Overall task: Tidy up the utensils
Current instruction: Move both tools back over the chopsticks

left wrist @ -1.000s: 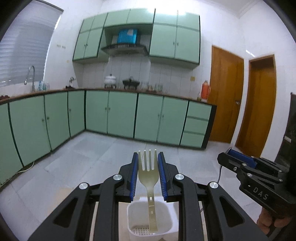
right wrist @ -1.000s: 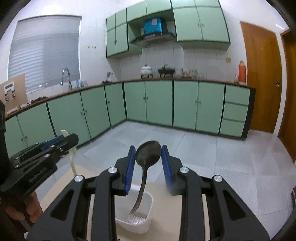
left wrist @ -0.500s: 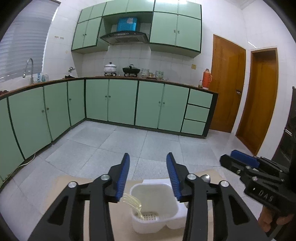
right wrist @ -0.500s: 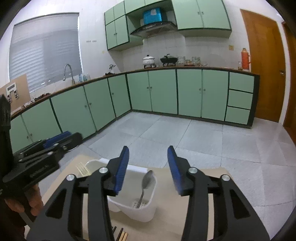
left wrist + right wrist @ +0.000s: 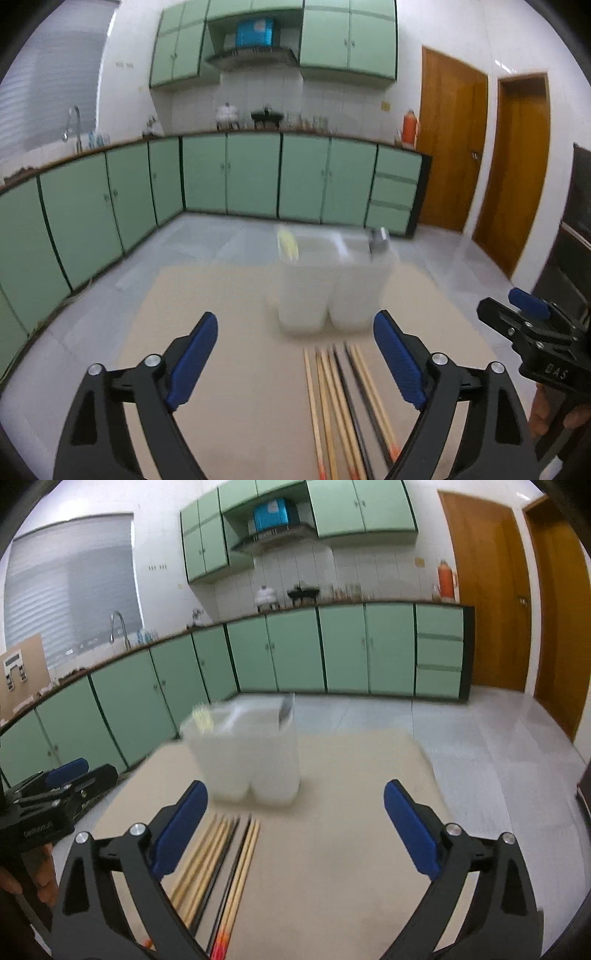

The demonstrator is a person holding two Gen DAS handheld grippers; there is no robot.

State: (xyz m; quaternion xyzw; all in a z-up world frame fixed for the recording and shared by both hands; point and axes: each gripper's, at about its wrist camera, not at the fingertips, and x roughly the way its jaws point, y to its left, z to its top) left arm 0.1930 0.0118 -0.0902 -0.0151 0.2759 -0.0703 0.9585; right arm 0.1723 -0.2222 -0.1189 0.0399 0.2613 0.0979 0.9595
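Both grippers were empty, and the step in hand was probably to take up the chopsticks [image 5: 343, 410] and bring them to the white holder [image 5: 328, 288]. The left gripper [image 5: 295, 362] had its fingers spread wide, with nothing between the blue pads [image 5: 192, 363]. The right gripper [image 5: 295, 834] was also spread wide and held nothing.

The holder stood ahead of both pairs of fingers, well beyond the tips. It seemed to have two compartments side by side. A pale fork [image 5: 288, 243] rose from the left one and a dark spoon [image 5: 376, 236] from the right one, though both were blurred.

The chopsticks lay in a loose bundle between the holder and the grippers. For the left gripper they were just inside the right finger; for the right gripper they were beside and partly under the left finger. To do this step well, I think one gripper should be centred over the bundle first, then lowered with the fingers across the sticks, so that they close on all of them and none rolls away. The sticks are thin and may slip or fan out.

The surface was a beige table top [image 5: 221, 302], bare except for these things. Around it was a kitchen with green cabinets [image 5: 251, 173], a grey tile floor [image 5: 498, 738] and brown wooden doors [image 5: 450, 147].
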